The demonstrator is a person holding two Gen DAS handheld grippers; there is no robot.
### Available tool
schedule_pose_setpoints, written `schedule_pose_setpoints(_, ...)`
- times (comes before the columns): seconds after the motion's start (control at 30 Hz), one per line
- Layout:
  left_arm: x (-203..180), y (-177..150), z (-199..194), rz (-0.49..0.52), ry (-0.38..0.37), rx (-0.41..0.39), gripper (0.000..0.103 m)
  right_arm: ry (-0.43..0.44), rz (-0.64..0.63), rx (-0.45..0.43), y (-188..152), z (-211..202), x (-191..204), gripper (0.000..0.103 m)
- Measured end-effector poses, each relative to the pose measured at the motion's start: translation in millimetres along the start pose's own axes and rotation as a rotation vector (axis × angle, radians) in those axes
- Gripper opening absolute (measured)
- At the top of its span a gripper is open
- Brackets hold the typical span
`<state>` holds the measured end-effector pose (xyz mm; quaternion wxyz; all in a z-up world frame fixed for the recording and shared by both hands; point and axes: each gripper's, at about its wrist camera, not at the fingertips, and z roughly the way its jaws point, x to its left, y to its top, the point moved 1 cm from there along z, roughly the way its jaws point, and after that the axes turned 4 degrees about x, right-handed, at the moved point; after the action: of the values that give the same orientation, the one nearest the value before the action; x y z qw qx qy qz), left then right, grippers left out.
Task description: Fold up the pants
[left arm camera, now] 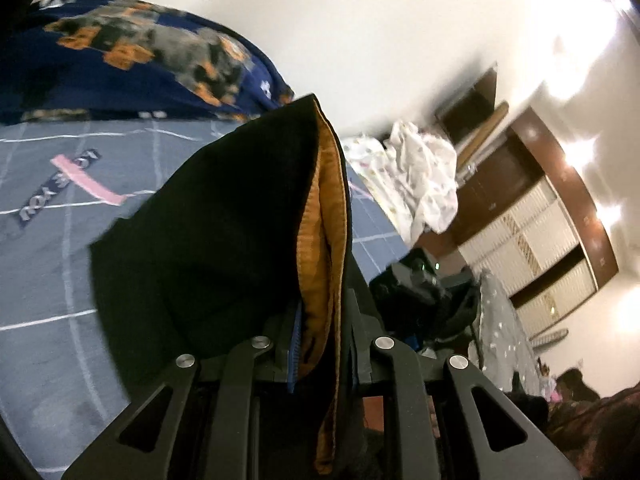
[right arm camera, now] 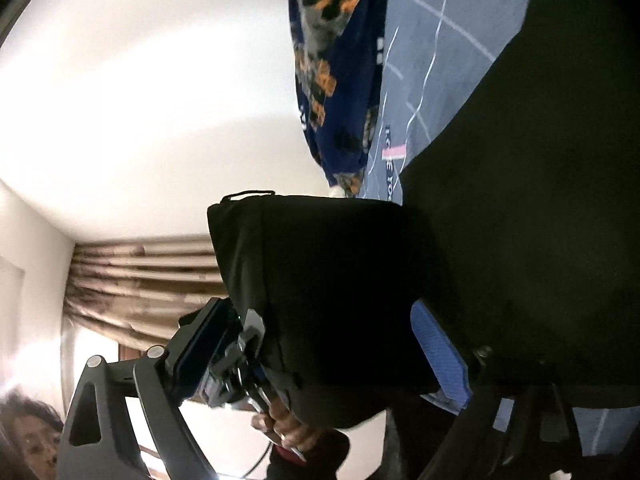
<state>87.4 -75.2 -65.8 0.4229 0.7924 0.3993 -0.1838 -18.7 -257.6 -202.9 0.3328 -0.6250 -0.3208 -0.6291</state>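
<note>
The black pants [left arm camera: 224,240] fill the middle of the left wrist view, raised above the bed and pinched between the narrow jaws of the left gripper [left arm camera: 320,344], which is clenched on a folded edge where an orange lining [left arm camera: 328,216] shows. In the right wrist view the same dark cloth [right arm camera: 520,200] covers the right half of the frame and drapes over the middle. The right gripper [right arm camera: 320,352] stands released, jaws wide; cloth hangs between its blue pads [right arm camera: 440,356], but the pads do not seem to press on it.

The step looks like the carry-over of a fold: one hand lifts an end of the pants while the other has let go. The next move probably calls for the left gripper to bring its edge across and lay it down flat on the rest of the garment, with the free gripper ready to smooth or re-grip a corner.

The surface is a bed with a grey-blue sheet [left arm camera: 60,280] crossed by white lines. A dark blue patterned blanket [left arm camera: 140,60] lies at the upper left of the left view, a white bundle of cloth [left arm camera: 420,176] at centre right, and a brown-and-white wardrobe [left arm camera: 552,220] at the right edge. Brown curtains [right arm camera: 140,280] hang at the lower left of the right view.
</note>
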Motion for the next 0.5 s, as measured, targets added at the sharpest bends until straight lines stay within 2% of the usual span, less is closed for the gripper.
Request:
schedule_pose_setpoints(0.23,-15.5,-8.2,48.3,0.08,0.057,0.072,0.022,0.015,0.026,-0.038,8.7,-11.2,-3.4,0.094)
schedule_pose_setpoints(0.37,-14.6,-11.1,65.4,0.084,0.054,0.11,0.026,0.008,0.034,-0.042,13.2,-11.8,-6.1,0.094)
schedule_pose_setpoints(0.43,-16.9,-12.5,67.8,0.082,0.02,0.121,0.028,0.0,0.036,-0.036,13.5,-12.8,-7.6,0.094)
schedule_pose_setpoints(0.47,-18.9,-12.5,66.4,0.081,0.002,0.117,0.033,-0.006,0.033,-0.033,13.6,-13.6,-8.0,0.095)
schedule_pose_setpoints(0.5,-21.8,-12.5,64.2,0.087,-0.001,0.112,0.042,-0.027,0.031,-0.034,13.8,-14.7,-8.3,0.1)
